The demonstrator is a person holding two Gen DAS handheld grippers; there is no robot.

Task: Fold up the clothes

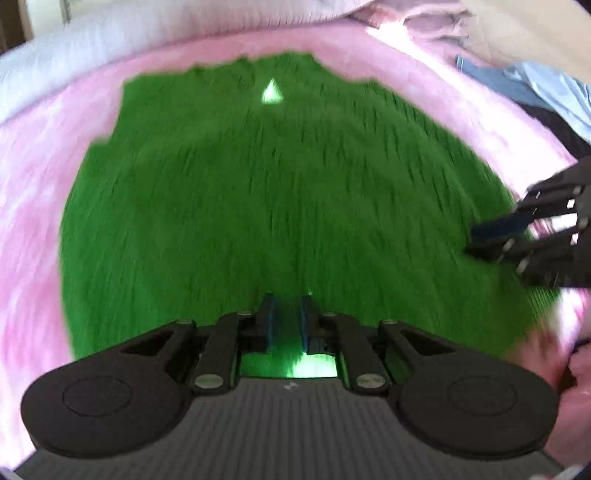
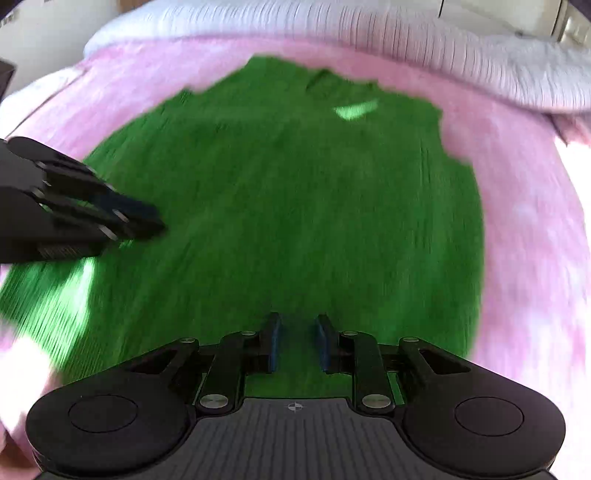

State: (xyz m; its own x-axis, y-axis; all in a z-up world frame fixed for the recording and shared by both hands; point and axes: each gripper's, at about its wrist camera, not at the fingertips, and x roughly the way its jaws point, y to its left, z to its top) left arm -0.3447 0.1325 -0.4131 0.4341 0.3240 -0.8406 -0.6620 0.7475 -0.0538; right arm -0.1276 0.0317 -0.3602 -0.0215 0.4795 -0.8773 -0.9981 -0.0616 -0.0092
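Broadly, scene: both wrist views are blurred, so fine detail is lost.

Garment: a bright green knitted sweater (image 1: 266,192) lies spread flat, filling the middle of both views; its ribbed knit shows as lengthwise streaks.

Neck end: it points to 12 o'clock in the left wrist view, with a pale triangular label (image 1: 272,92) just below the collar; in the right wrist view the label sits toward 1 o'clock.

Surface: the sweater rests on a pink blanket (image 1: 33,206) covering a bed, pink showing all around the green.

Beyond: a white ribbed cover (image 2: 369,26) lies along the far edge at 12 o'clock.

Other laundry: pale blue and dark clothing (image 1: 546,92) is heaped at 2 o'clock in the left wrist view, well apart from the sweater.

Left gripper (image 1: 287,314): it sits at the sweater's near hem, at 6 o'clock, blue pads a narrow gap apart with green fabric seen between them; whether they pinch the cloth cannot be told.

Right gripper (image 2: 298,339): also at the near hem, pads slightly wider apart over green knit; a grip cannot be confirmed.
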